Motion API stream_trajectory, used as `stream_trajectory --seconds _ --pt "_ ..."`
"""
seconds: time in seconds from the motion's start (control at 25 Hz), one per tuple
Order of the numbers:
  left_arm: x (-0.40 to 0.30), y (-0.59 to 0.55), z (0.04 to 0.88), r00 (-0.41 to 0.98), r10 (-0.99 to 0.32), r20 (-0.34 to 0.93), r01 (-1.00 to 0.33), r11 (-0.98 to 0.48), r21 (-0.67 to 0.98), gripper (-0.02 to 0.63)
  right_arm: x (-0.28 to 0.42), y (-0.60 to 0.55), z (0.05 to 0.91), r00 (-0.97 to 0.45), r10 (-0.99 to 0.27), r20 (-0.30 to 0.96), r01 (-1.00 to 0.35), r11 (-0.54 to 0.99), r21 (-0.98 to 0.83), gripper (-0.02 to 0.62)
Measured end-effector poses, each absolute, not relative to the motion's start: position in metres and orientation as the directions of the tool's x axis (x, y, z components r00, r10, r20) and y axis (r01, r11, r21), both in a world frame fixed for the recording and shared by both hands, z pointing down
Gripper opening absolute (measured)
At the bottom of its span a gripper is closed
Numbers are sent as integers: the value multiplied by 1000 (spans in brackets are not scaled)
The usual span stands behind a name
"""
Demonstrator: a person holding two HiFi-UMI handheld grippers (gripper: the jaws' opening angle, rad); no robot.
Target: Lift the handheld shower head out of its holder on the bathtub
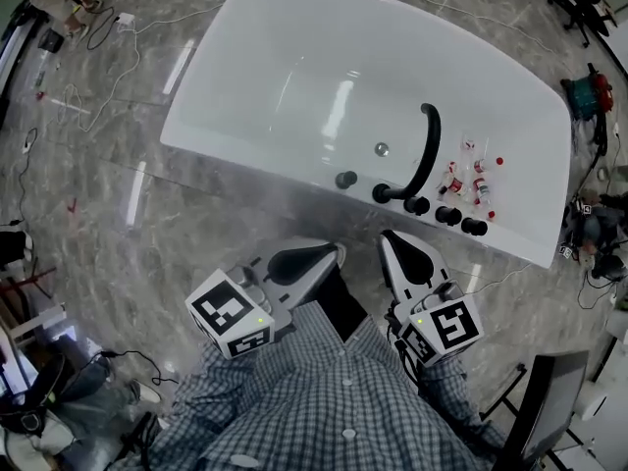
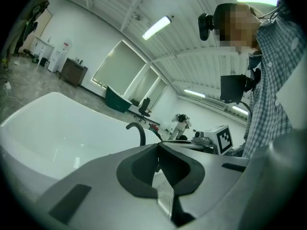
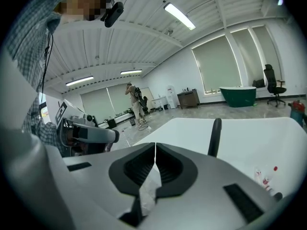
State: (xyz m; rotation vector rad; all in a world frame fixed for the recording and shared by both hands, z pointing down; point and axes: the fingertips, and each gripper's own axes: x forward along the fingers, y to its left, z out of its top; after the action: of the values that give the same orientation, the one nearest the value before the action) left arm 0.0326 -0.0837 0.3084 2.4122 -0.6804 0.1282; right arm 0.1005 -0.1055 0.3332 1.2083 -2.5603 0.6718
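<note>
grey marbled floor (image 1: 147,224), white bathtub (image 1: 294,96) on it, loose cables (image 1: 118,62)

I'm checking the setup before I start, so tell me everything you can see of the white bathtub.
The bathtub is white and glossy, like acrylic, a long basin with rounded corners standing on the grey marbled floor. It looks dry, with a small metal drain inside. On its near rim sit a black curved spout arching over the basin and a row of black knobs, with small red-and-white items beside them. The left gripper and right gripper, both shut, are clear of it.
</note>
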Motion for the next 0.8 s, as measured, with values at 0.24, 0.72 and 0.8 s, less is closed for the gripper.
stream_trajectory --seconds 0.24,0.72,0.8 --pt "29 -103 348 873 -394 287 -487 -682 546 9 96 -125 369 -603 -671 432 -796 541 -270 18" --pt "29 -131 430 887 -336 318 -459 -725 514 9 97 -158 458 -539 -697 473 -840 483 -245 18" --pt "27 -135 441 887 -334 317 -457 -727 513 9 98 -163 471 -531 -698 480 -845 480 -237 18"
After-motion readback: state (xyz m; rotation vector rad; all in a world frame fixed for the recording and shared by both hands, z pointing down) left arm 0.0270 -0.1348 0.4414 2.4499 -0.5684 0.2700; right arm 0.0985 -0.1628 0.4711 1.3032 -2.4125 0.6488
